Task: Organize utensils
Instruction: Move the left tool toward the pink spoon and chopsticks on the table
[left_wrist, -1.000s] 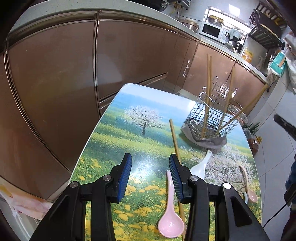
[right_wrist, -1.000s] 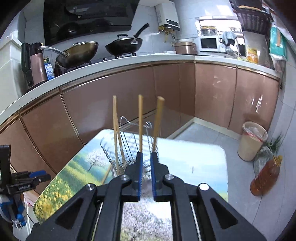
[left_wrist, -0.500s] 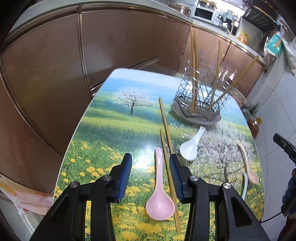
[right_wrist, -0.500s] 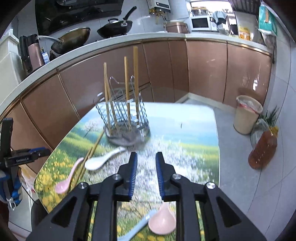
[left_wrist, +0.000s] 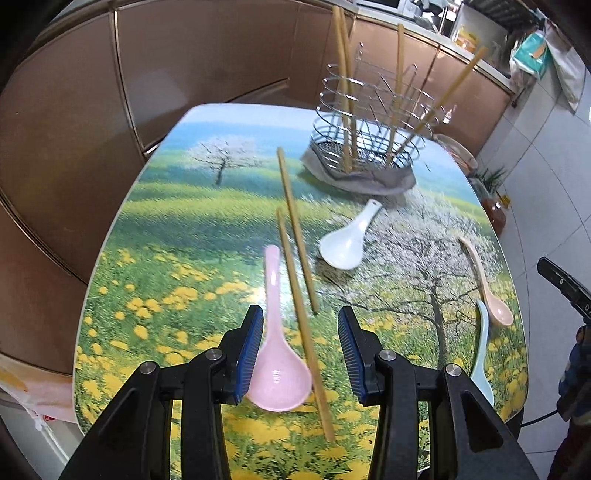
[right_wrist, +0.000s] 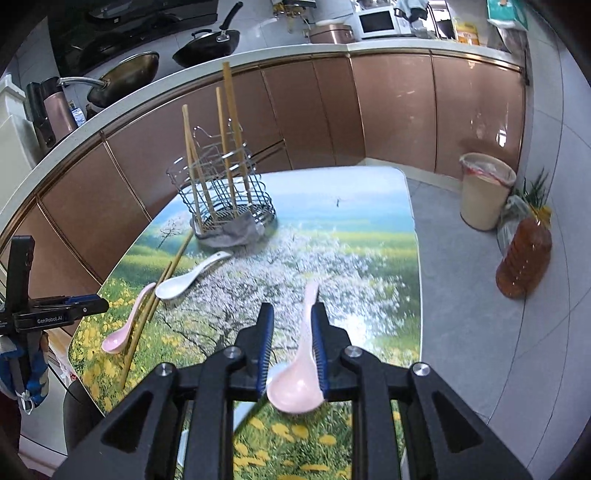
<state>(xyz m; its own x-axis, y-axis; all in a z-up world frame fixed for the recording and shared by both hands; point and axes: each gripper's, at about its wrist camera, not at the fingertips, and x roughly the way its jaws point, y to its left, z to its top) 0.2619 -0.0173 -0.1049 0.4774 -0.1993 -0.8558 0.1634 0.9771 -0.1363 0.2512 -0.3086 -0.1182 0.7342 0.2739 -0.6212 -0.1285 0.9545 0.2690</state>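
Utensils lie scattered across a landscape-printed tabletop (left_wrist: 155, 236) in front of a chrome wire utensil basket (left_wrist: 364, 147) that already holds several bamboo chopsticks upright. The left gripper (left_wrist: 301, 350) hovers with jaws spread wide over a pale pink plastic soup spoon (left_wrist: 275, 332) and a loose bamboo chopstick (left_wrist: 303, 295), nearer than the basket. The right gripper (right_wrist: 293, 349), jaws parted and not clamped, straddles a second pink spoon (right_wrist: 301, 365) by its handle. A white ceramic spoon (left_wrist: 347, 240) rests just before the basket. Pickup appears under way; closing squarely on one slim handle comes next. Copper-toned kitchen cabinets (right_wrist: 388, 110) stand behind the basket, a bin (right_wrist: 484, 192) to its right.
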